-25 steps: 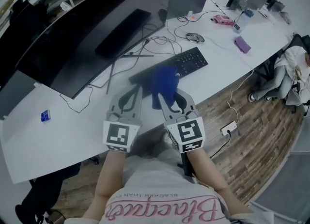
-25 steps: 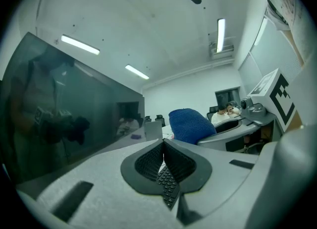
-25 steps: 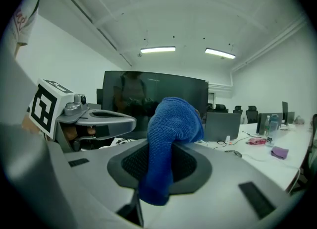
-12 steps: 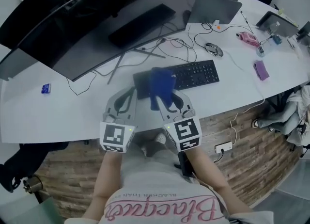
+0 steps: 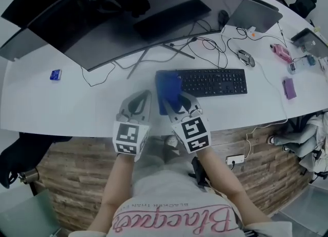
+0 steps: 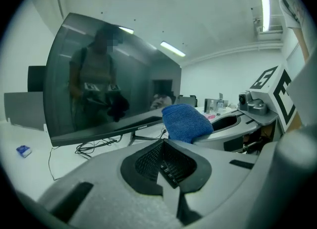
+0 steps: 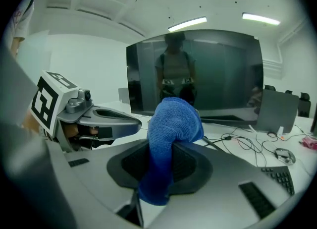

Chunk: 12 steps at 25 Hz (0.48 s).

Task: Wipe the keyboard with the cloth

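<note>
In the head view, our right gripper [image 5: 180, 105] has brought the blue cloth [image 5: 168, 88] squarely over the left end of the keyboard [image 5: 218, 82] on the bench [image 5: 77, 102]. We judge wiping can now begin. Our left gripper [image 5: 138, 100] sits just beside it. In the left gripper view, its jaws are together with nothing between them. In the right gripper view, the jaws stay clamped on the cloth, which drapes over them.
</note>
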### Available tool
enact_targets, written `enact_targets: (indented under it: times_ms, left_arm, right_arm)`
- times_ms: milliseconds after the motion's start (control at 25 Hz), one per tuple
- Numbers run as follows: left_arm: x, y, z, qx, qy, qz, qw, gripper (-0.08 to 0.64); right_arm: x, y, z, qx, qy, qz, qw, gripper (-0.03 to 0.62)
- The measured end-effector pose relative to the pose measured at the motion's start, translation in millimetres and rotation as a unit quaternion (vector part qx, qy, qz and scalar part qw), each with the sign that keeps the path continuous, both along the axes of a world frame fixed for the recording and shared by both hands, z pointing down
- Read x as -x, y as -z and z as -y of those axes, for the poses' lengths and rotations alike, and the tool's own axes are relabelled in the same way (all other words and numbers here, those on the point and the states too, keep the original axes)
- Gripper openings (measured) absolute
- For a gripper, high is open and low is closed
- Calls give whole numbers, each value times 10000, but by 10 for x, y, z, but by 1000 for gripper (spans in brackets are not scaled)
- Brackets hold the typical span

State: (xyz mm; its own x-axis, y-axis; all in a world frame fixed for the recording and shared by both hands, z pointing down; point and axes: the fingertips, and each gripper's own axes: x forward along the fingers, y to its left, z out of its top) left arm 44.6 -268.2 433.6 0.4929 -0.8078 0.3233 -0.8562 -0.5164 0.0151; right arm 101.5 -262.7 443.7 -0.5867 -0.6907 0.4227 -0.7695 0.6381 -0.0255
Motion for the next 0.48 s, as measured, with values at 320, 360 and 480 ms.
enact_targets:
  times_ms: [320, 360, 480]
  left_arm:
    - [265, -333, 259, 555, 135, -17, 9984, 5]
    - [307, -381, 296, 608, 151, -28, 9980, 5]
    - [398, -509, 407, 759, 166, -107, 9969, 5]
  right_arm:
    - [389, -365, 271, 727, 370, -346, 9961, 87]
    - [425, -411, 309, 835, 388, -365, 9951, 86]
    - [500, -557, 403, 1147, 412, -492, 9913, 87]
